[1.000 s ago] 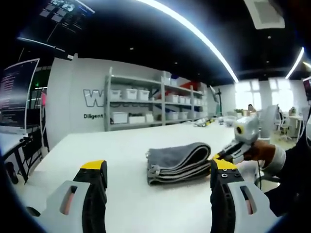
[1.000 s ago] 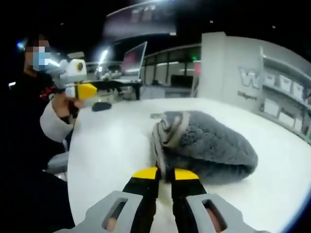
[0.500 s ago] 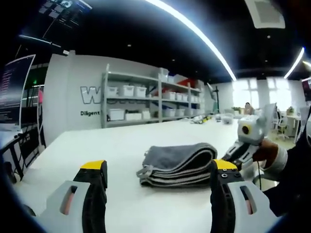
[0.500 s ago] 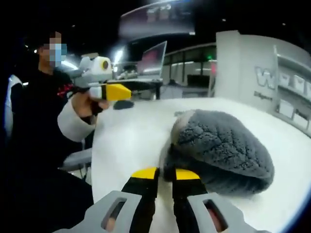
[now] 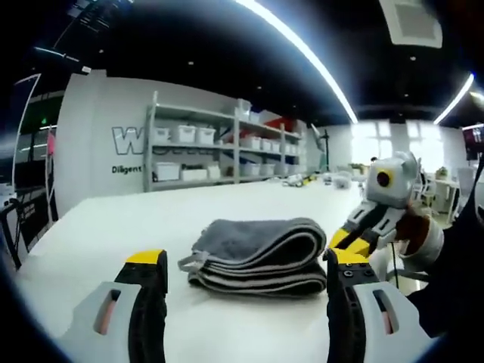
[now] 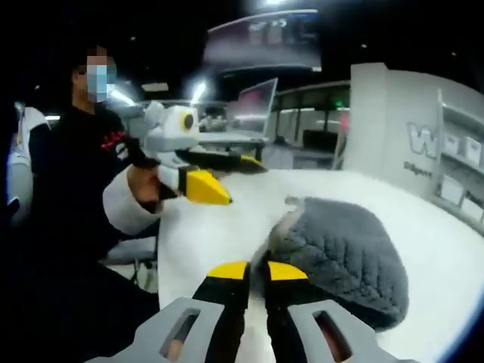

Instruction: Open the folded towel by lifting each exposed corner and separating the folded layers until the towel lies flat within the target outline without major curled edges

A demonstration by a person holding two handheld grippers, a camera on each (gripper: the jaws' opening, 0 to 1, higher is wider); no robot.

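One grey towel (image 5: 257, 255) lies folded in a thick stack on the white worktop (image 5: 113, 227), its rounded fold facing the right tongs and its layered edges facing the other way. In the right gripper view the towel (image 6: 340, 257) shows as a fuzzy grey mound just beyond the yellow tips.

The right tongs (image 6: 248, 271) have their two yellow-tipped jaws drawn almost together, with only a thin dark slit between them. The tips sit right at the towel's near edge, and I cannot tell whether any cloth is pinched in that slit. In the left gripper view the right tongs (image 5: 349, 238) come in beside the towel's rounded fold, held by a hand (image 5: 412, 227) in a white cuff.

The left tongs (image 5: 247, 261) stand wide apart, one jaw on each side of the towel as that view frames it, holding nothing and touching nothing. In the right gripper view the left tongs (image 6: 219, 181) are raised above the worktop, apart from the towel, gripped by a hand (image 6: 147, 185) with a white cuff; the person (image 6: 68, 174) holding them wears a dark top.

Well behind the towel, one grey shelving rack (image 5: 219, 151) carries several white bins against a pale wall with dark lettering. One open laptop (image 6: 253, 106) stands on a desk beyond the worktop.
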